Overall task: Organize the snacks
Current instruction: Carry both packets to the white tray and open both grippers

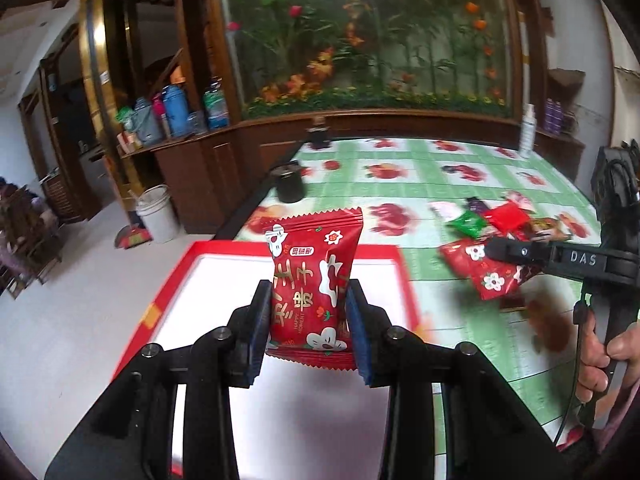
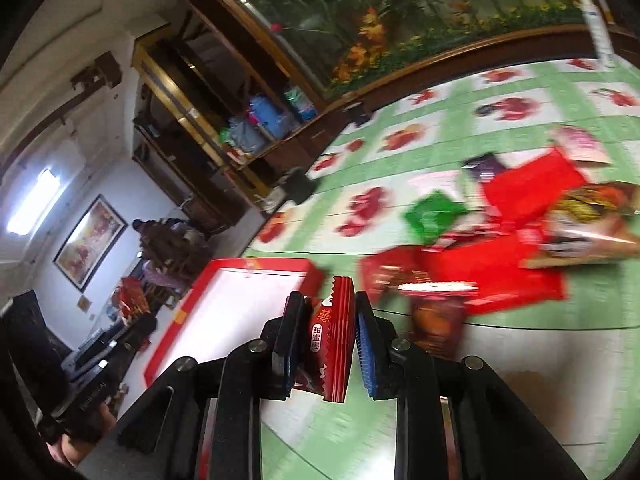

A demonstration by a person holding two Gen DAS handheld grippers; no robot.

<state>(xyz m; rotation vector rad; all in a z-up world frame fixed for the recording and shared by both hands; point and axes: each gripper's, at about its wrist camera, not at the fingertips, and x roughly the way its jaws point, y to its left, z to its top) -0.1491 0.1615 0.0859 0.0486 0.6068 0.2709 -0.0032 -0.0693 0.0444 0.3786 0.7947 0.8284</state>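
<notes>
Left gripper (image 1: 307,322): grips red packet (image 1: 314,276) | right gripper (image 2: 326,340): grips folded packet (image 2: 334,344)

- The white floor of the red-rimmed tray (image 1: 224,280) lies bare below my claws.
- To my right, the snack pile (image 1: 496,220) crowds the tablecloth (image 1: 400,184).
- A black jar (image 1: 289,184) stands beyond the tray.

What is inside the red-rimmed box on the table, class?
The red-rimmed box shows only a bare white floor; no snacks are visible in it. The left gripper and its red snack packet cover part of the floor.
</notes>
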